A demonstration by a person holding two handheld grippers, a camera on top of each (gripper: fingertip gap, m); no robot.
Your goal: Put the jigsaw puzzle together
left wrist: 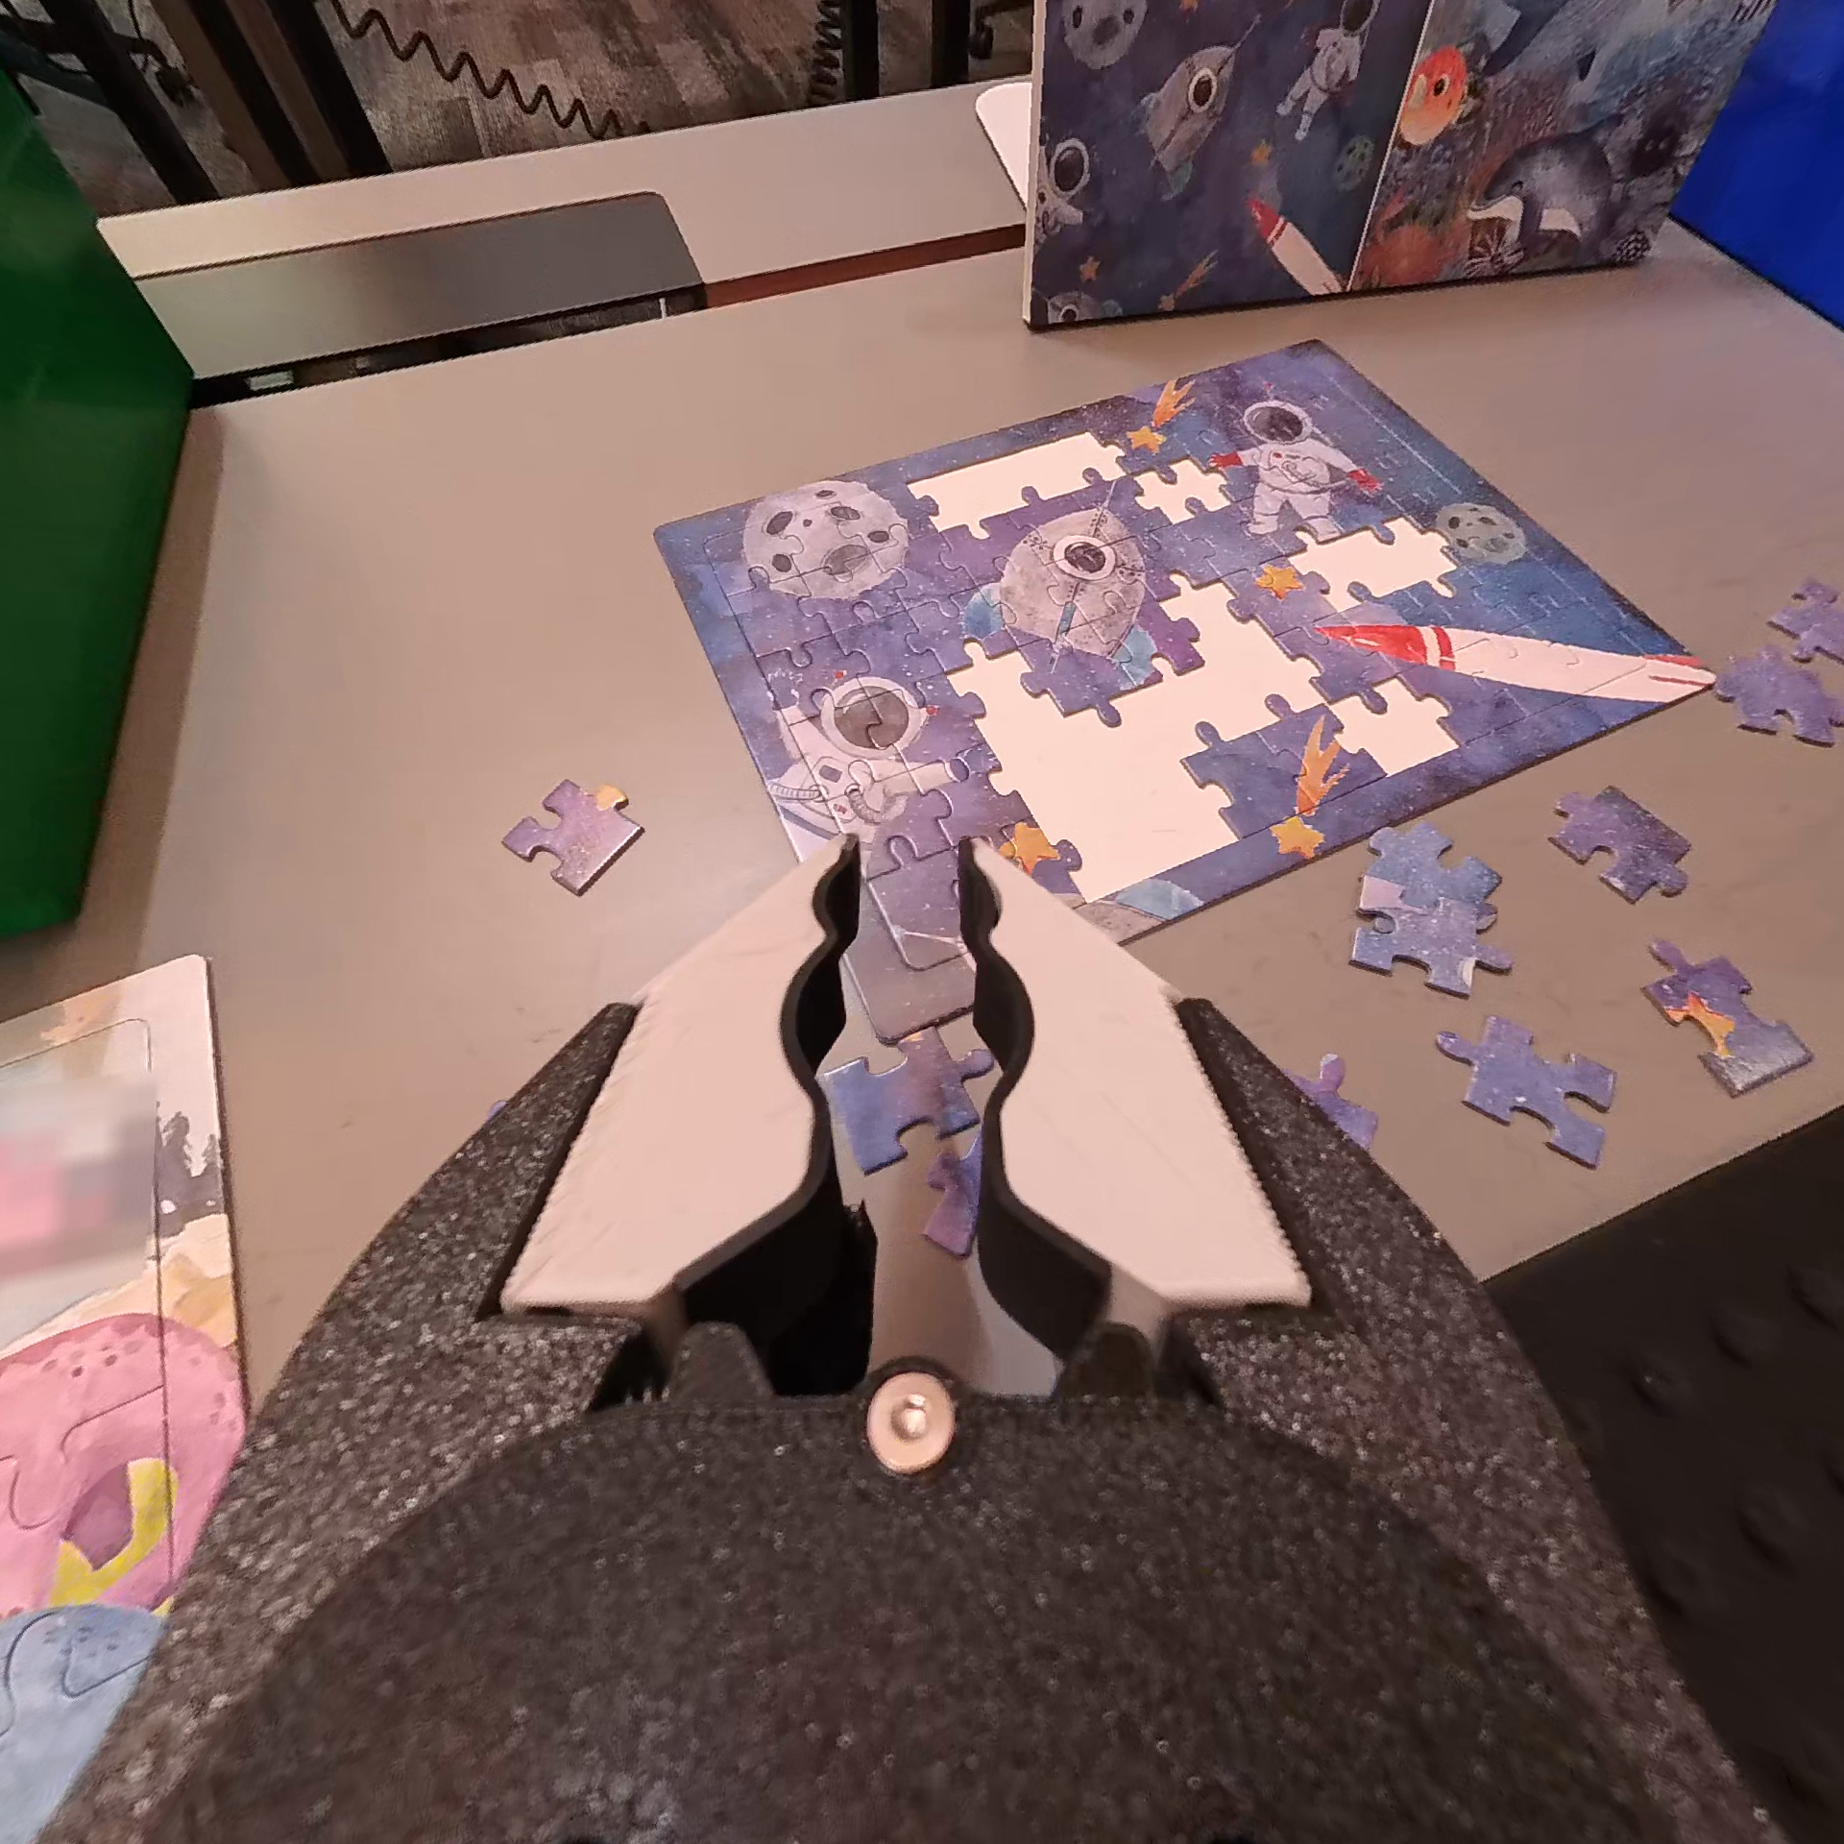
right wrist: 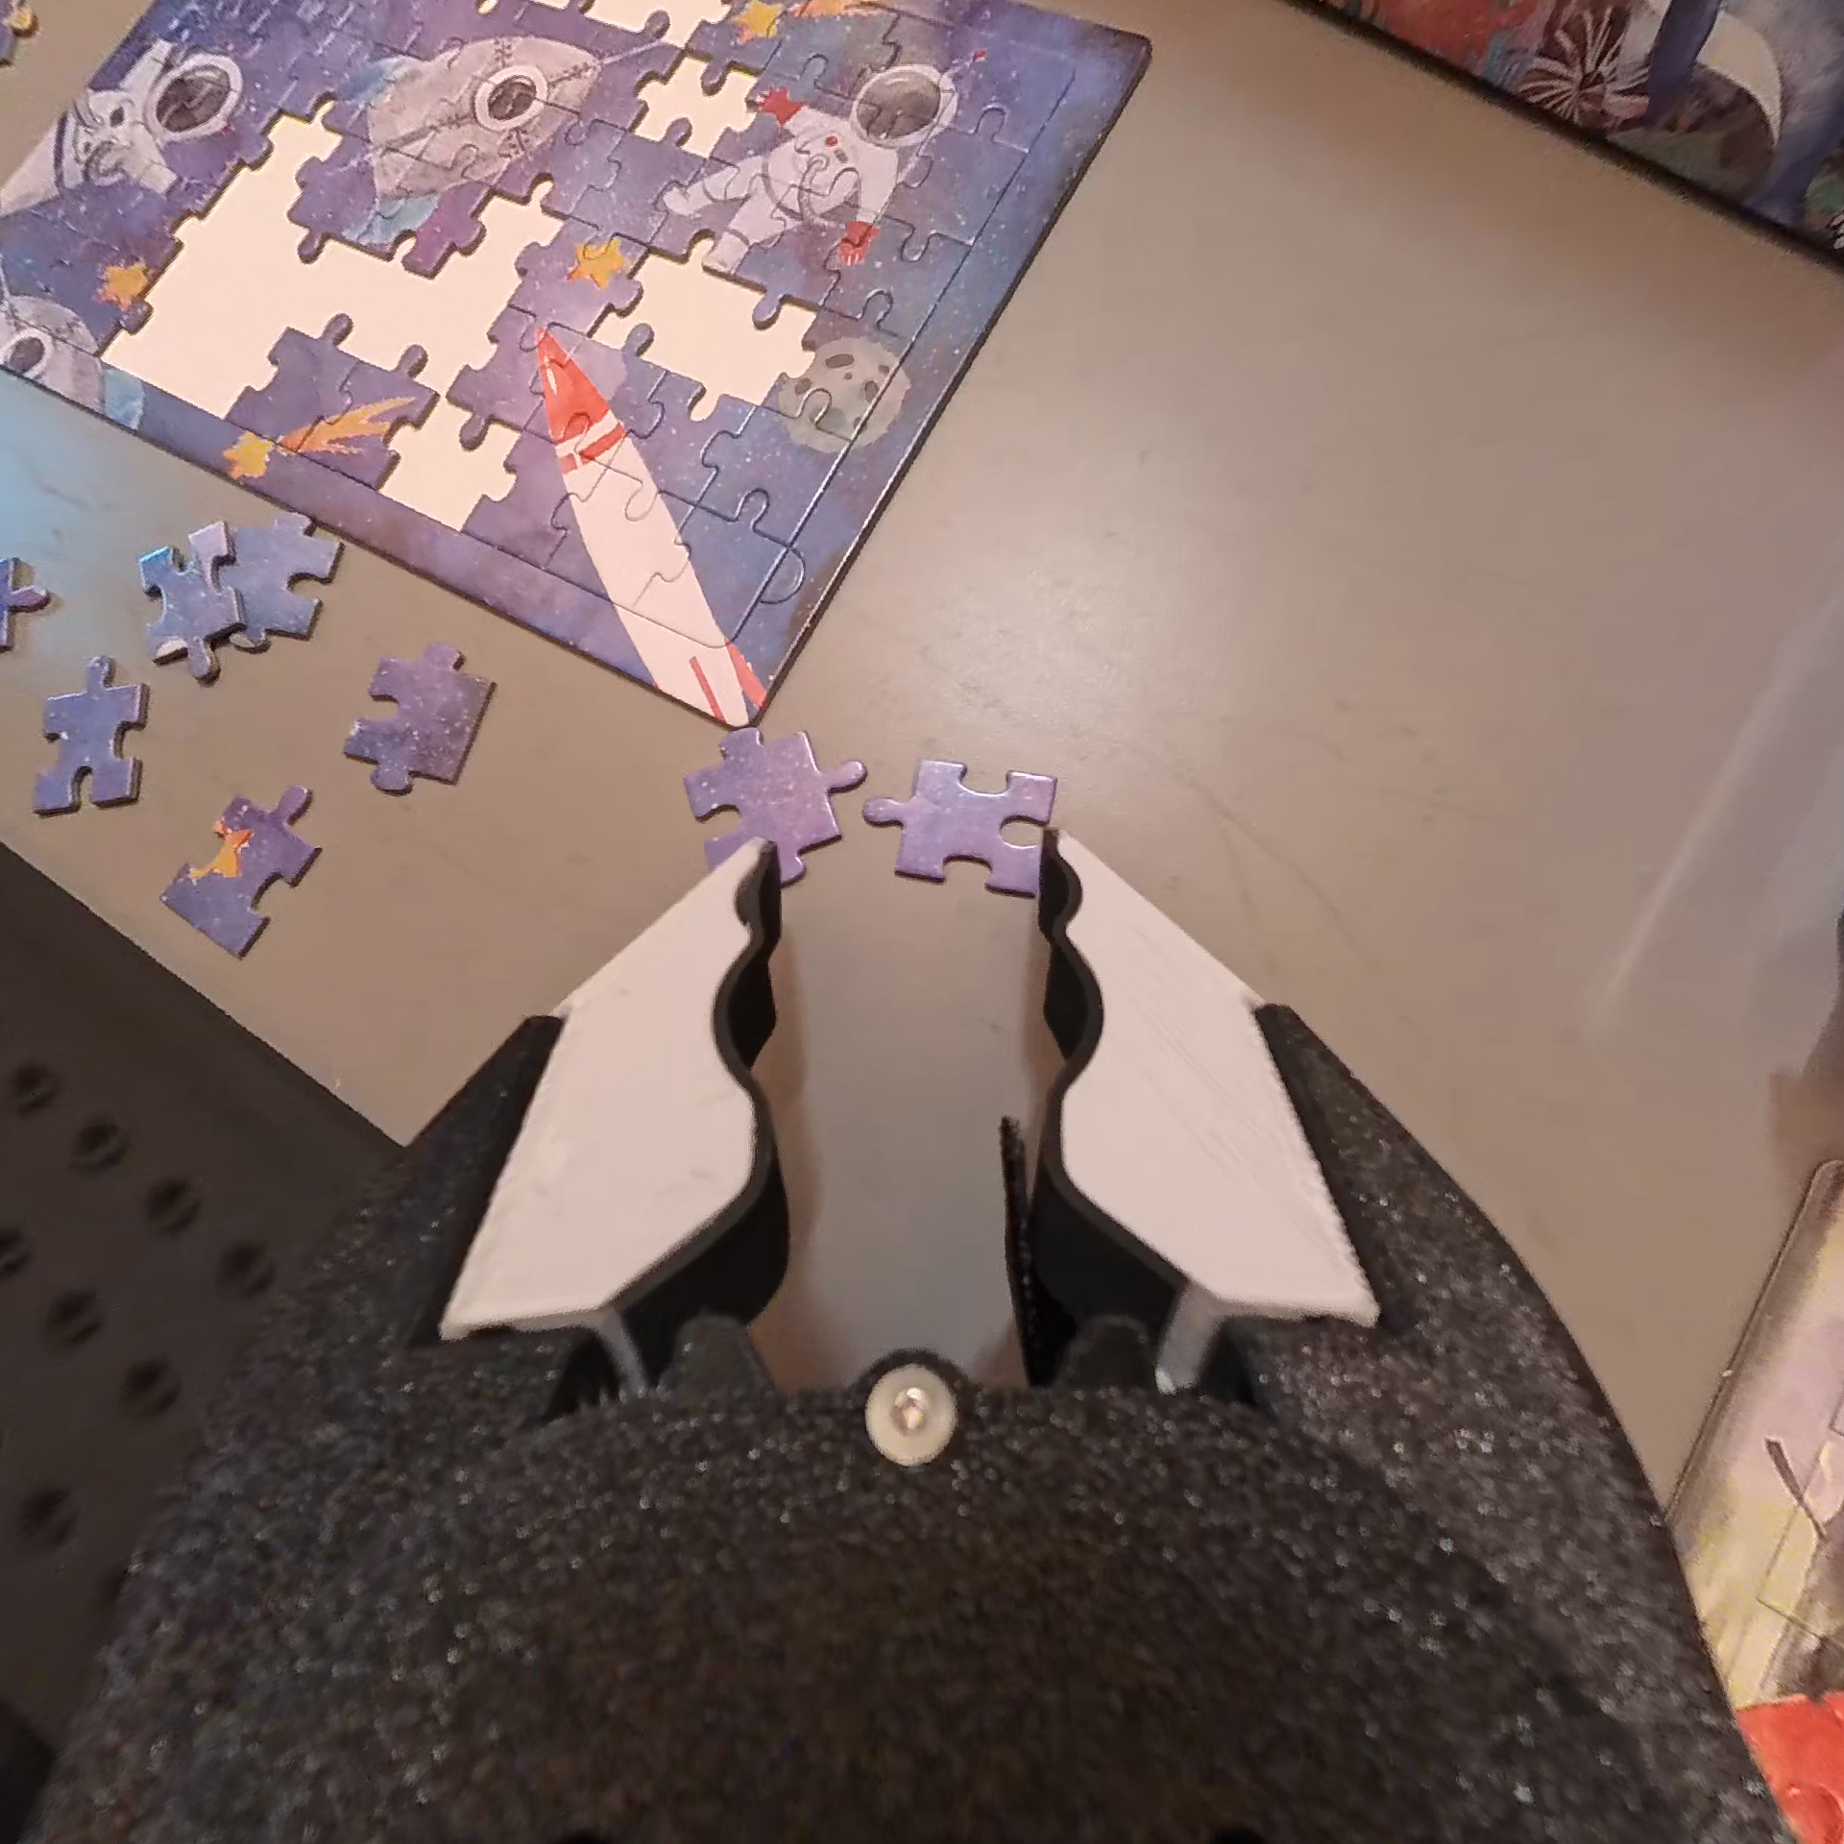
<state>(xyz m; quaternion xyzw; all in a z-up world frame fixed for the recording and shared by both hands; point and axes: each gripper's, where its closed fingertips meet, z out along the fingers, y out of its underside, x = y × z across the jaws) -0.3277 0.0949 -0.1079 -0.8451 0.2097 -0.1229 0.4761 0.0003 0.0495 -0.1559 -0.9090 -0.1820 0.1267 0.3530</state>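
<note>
grey table top (right wrist: 1297,599): smooth, matt, faint scuffs
space-themed jigsaw board (left wrist: 1557,559): flat printed card, matt; white bare patches
loose purple puzzle pieces (right wrist: 773,798): thin card, slight sheen
left gripper (left wrist: 908,858): grainy black body, smooth light-grey plastic fingers, shiny metal screw
right gripper (right wrist: 908,858): same finish
black mat (right wrist: 110,1148), near left: dimpled, matt
printed puzzle box (left wrist: 1347,150), far right: smooth card

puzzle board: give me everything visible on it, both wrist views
The puzzle board is a flat rectangular card-like tray lying on the grey table, printed with a purple-blue space scene: astronauts, a moon, a grey spaceship, comets, stars and a red-and-white rocket running into one corner. It is only partly filled; several white gaps show bare backing, mostly in the middle. Loose pieces lie on the table beside it. The left gripper is over its near corner; contact is unclear.
</note>
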